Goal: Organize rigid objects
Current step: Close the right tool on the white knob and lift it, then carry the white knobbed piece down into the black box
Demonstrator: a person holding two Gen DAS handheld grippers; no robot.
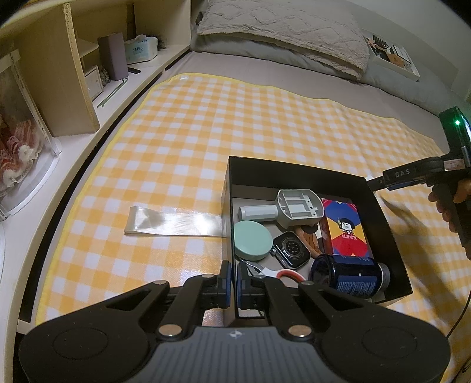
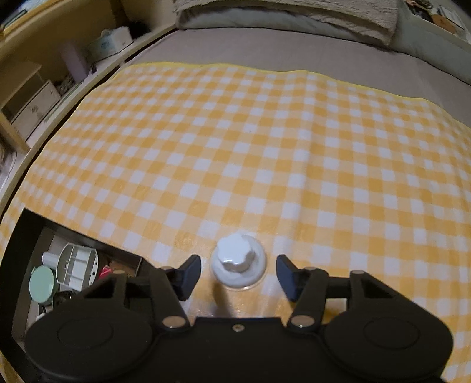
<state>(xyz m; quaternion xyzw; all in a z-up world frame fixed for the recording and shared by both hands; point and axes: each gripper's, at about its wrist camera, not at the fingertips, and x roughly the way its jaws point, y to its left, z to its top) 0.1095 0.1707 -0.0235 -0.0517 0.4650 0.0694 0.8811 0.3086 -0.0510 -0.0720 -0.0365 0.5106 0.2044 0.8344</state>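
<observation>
Upright, white knob (image 2: pixel 238 259) stands between right gripper (image 2: pixel 238 275) fingers (image 2: pixel 188 274)

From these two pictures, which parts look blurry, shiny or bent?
Left wrist view: shelf edges bow from the fisheye, and glare lies on the clear plastic strip. Right wrist view: the far pillow and shelves are soft; the white knob is fairly sharp.

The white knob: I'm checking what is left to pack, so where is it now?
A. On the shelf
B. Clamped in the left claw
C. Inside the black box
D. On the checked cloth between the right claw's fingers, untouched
D: the white knob sits on the checked cloth between the spread fingers of the right claw, clear gaps on both sides, outside the black box.
</observation>
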